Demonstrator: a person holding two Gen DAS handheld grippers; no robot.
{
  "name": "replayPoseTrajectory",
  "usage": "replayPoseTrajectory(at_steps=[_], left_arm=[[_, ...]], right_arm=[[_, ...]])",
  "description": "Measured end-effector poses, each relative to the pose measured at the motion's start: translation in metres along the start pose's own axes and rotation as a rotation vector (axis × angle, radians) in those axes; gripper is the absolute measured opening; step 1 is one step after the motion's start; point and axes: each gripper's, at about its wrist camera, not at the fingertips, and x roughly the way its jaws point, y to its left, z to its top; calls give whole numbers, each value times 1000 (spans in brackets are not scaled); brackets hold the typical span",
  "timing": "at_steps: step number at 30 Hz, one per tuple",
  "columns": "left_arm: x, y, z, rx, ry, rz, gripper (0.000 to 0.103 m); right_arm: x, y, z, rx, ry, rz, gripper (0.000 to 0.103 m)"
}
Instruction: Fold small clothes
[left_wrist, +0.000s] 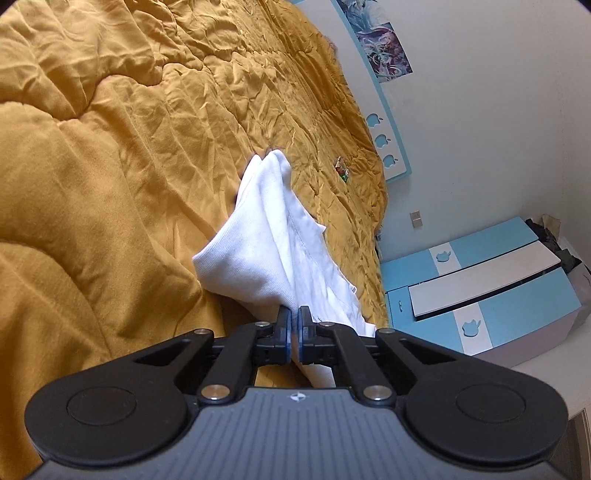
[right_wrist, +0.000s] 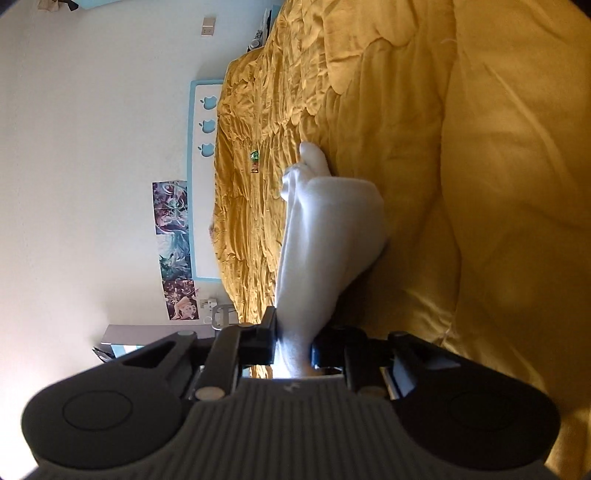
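White garment (left_wrist: 273, 236), lengthwise away from both claws, seemingly bunched.

White garment (left_wrist: 266, 236): small knit piece, soft and wrinkled, visible seam along one layer. Bunched lengthwise into narrow folded strip, several layers stacked. Raised at near end, far end drooping to yellow quilt on bed. In right wrist view same white garment (right_wrist: 325, 236) looks rounded, gathered, tapering toward near end.
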Motion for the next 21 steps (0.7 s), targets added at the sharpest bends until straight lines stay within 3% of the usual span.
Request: replayPoseTrajectory(at_steps=[3,6,9,11,13,14,15,17,19,21], left_arm=[[-27,1,6,3,-62,72,0],[-56,-6,11,92,-168,174,0],[-71,-26,13,249,-196,284,2],[-72,-44,9,352,-203,296,14],[-67,-64,2,450,-217,294,16],[-61,-76,-2,508,-218,296,18],[-51,-88,-5,559,-209,302,21],[-30,-109,-15,653,-180,325,36],[-3,-129,-33,767,-167,323,36],[17,-139,-49,792,-167,294,36]], right_arm=[[-6,10,2,-43,25,-98,12],[-24,13,9,-76,-39,-162,12],[-49,24,21,-206,-147,-268,11],[-64,37,24,-328,-247,-366,11],[-77,59,20,-476,-389,-471,12],[-81,71,16,-554,-426,-483,12],[-83,83,11,-625,-443,-461,12],[-82,104,-4,-726,-437,-368,12],[-76,123,-28,-839,-404,-262,12],[-55,138,-58,-959,-367,-189,12]])
